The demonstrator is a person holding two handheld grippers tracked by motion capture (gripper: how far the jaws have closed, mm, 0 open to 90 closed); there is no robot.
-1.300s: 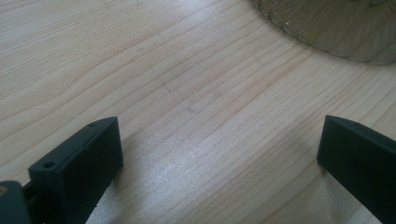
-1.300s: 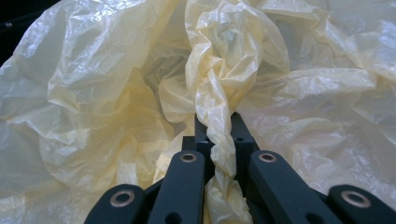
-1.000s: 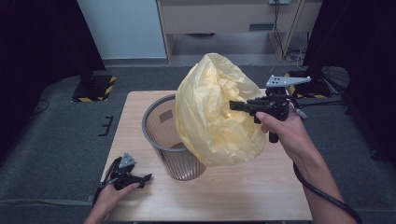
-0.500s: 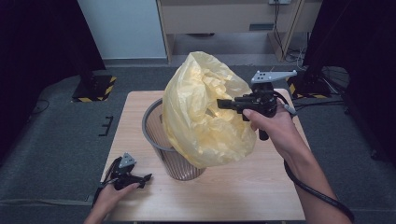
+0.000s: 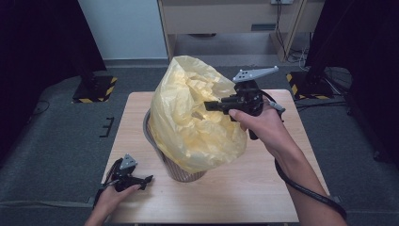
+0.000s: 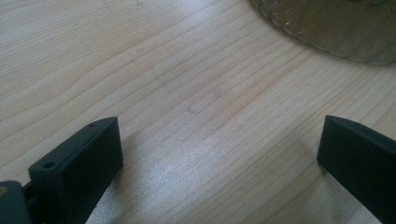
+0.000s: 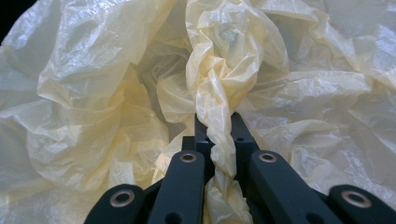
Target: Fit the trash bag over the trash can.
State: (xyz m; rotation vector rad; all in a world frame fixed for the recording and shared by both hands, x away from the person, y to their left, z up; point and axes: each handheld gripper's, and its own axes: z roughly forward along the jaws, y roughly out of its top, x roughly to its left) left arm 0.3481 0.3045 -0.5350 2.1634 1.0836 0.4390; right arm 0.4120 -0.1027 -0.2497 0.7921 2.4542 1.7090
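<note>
A billowing yellow plastic bag hangs over a round mesh waste bin that stands mid-table. My right gripper is shut on a twisted fold of the bag, holding it up above the bin; the bag hides most of the bin's mouth. Resting on the table near its front left corner, my left gripper stands open with nothing between its jaws, and only bare wood lies ahead of it, with the bin's base farther off.
The wooden table has dark grey floor all around it. A black cable trails from the right gripper along the forearm. A wooden cabinet and dark stands with striped feet are beyond the table.
My right gripper has carried the yellow bag leftward and a little up, from the bin's right side to over the bin. The left gripper has stayed put.
</note>
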